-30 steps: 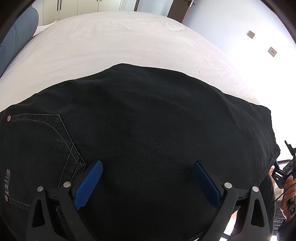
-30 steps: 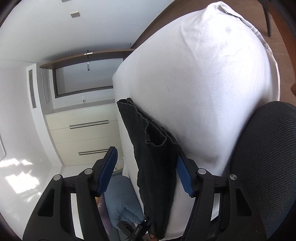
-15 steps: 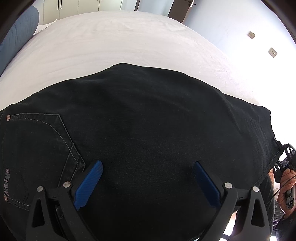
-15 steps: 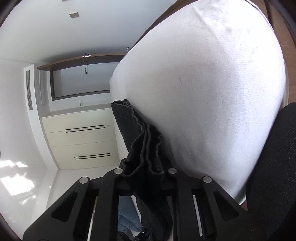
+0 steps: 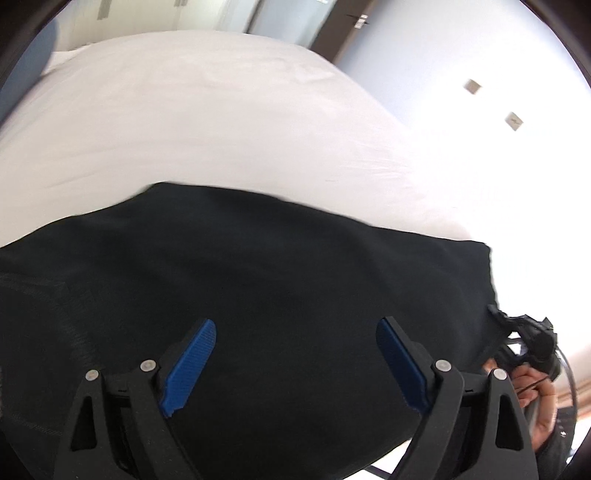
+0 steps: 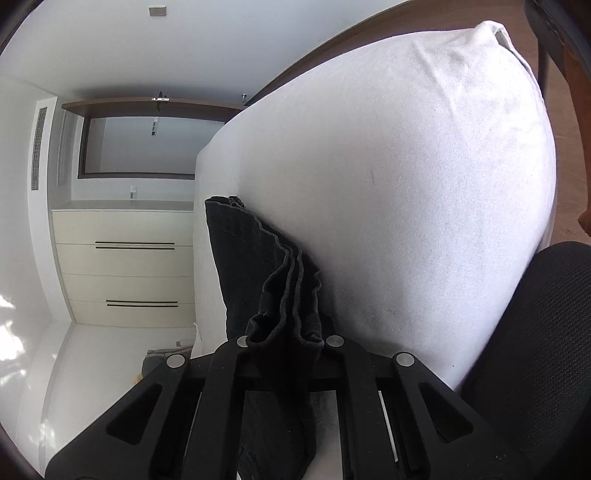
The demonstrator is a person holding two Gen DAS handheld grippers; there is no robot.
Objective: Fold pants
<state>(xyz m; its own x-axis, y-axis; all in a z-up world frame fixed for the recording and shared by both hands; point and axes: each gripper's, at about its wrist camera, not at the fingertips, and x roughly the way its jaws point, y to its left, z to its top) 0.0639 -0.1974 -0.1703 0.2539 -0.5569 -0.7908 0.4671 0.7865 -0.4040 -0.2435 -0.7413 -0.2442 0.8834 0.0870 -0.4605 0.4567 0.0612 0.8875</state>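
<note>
Black pants [image 5: 277, 266] lie folded across a white bed [image 5: 203, 110]. My left gripper [image 5: 295, 328] hovers over their near middle; its jaws are closing but still wide, and the blue pads [image 5: 192, 358] press on nothing. At the right edge of the left wrist view, my right gripper [image 5: 524, 332] holds the leg end, with a hand [image 5: 535, 391] on it. In the right wrist view, the right gripper [image 6: 282, 339] is shut on the stacked hems of the pants [image 6: 251, 266], which bunch up between its fingers beside the bed sheet [image 6: 424, 184].
A black mesh chair [image 6: 535, 350] stands close on the right of the right wrist view. Cream drawers [image 6: 125, 266] and white floor lie beyond the bed. White sheet stretches behind the pants to a far wall with a dark door [image 5: 347, 33].
My right gripper went from open around the hems to shut on them. My left gripper rose and tilted up, so the pants sit lower in view and the stitched pocket blurred away; its pads drew slightly closer.
</note>
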